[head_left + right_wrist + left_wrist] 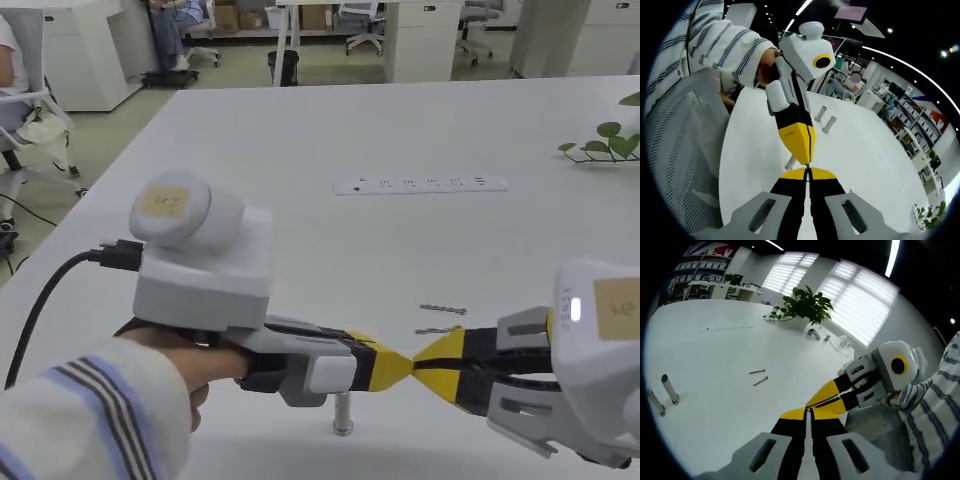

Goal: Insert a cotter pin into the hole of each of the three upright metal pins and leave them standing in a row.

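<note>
My left claw [808, 414] and right claw [808, 172] are squeezed tight, tips touching; holding anything, I can't tell. Two cotter pins [443, 309] lie on the table [300, 220] nearby. Probably light, thin, slippery: grab the fat end.

Head view: the pin [343, 412] showed its lower end only; its upper part lay behind the left gripper [403, 364]. The right gripper [424, 361] was cut off at the right edge. The jaws of both met tip to tip; whether anything sat between them was too small to tell. Two cotter pins [442, 309] on the counter [400, 130]: form not resolved.
</note>
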The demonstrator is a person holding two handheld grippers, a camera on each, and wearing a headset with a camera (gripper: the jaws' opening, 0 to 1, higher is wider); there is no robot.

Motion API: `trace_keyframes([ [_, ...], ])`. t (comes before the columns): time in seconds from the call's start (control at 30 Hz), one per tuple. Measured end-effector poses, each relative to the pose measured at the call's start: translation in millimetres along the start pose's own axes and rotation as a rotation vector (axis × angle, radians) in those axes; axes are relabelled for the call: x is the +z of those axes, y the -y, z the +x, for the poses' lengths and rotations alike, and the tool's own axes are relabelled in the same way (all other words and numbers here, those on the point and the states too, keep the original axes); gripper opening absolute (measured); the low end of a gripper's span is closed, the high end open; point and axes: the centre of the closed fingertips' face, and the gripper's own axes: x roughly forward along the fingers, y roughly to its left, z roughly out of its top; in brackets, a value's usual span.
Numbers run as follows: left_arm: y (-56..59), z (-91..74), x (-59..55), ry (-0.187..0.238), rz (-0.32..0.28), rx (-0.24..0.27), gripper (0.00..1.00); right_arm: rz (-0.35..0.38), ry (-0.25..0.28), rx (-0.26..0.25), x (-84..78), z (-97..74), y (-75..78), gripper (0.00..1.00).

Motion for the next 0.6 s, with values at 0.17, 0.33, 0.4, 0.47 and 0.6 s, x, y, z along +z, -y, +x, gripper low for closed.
trace_keyframes([
  [0.17, -0.6, -0.7, 1.0, 0.007, -0.021, 0.002, 0.01, -0.006, 0.003, -0.001, 1.1, 0.5, 0.6, 0.02],
  [0.33, 0.4, -1.3, 1.2, 0.013, -0.033, 0.000, 0.01, -0.016, 0.004, -0.003, 2.1, -0.5, 0.4, 0.02],
  [0.4, 0.3, -1.2, 1.5, 0.013, -0.046, 0.000, 0.01, -0.018, 0.004, -0.004, 2.2, -0.9, 0.4, 0.02],
  [0.47, 0.5, -0.9, 2.1, 0.014, -0.051, 0.001, 0.01, -0.022, 0.003, -0.006, 2.2, -1.4, 0.8, 0.02],
  [0.6, 0.6, -0.9, 1.8, 0.012, -0.051, 0.005, 0.00, -0.030, 0.001, -0.006, 2.3, -2.3, 0.8, 0.02],
])
